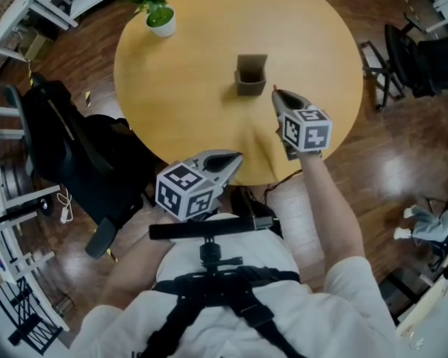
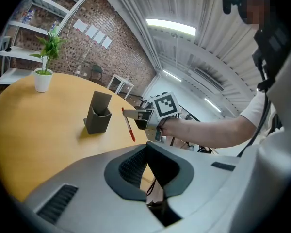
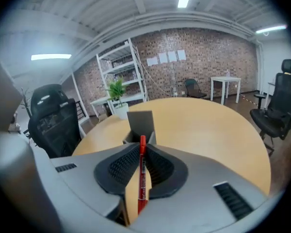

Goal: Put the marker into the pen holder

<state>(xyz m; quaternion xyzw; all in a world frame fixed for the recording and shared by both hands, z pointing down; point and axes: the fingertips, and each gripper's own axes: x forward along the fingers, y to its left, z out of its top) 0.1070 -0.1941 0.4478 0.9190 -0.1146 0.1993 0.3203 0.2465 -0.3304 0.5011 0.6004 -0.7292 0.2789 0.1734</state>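
The red marker (image 3: 142, 178) stands upright between the pads of my right gripper (image 3: 141, 152), which is shut on it. In the head view that gripper (image 1: 278, 95) hovers over the round wooden table (image 1: 187, 88), just right of and nearer than the dark grey pen holder (image 1: 250, 75), with the marker's tip (image 1: 275, 89) poking out. The left gripper view shows the marker (image 2: 128, 125) slanted beside the holder (image 2: 98, 118). The holder (image 3: 140, 123) stands straight ahead of the right jaws. My left gripper (image 1: 235, 159) hangs at the table's near edge, shut and empty.
A small potted plant (image 1: 161, 17) sits at the table's far left. A black office chair (image 1: 75, 155) stands left of the table, and more chairs (image 1: 411, 58) stand to the right. White shelving (image 3: 119, 67) lines the brick wall.
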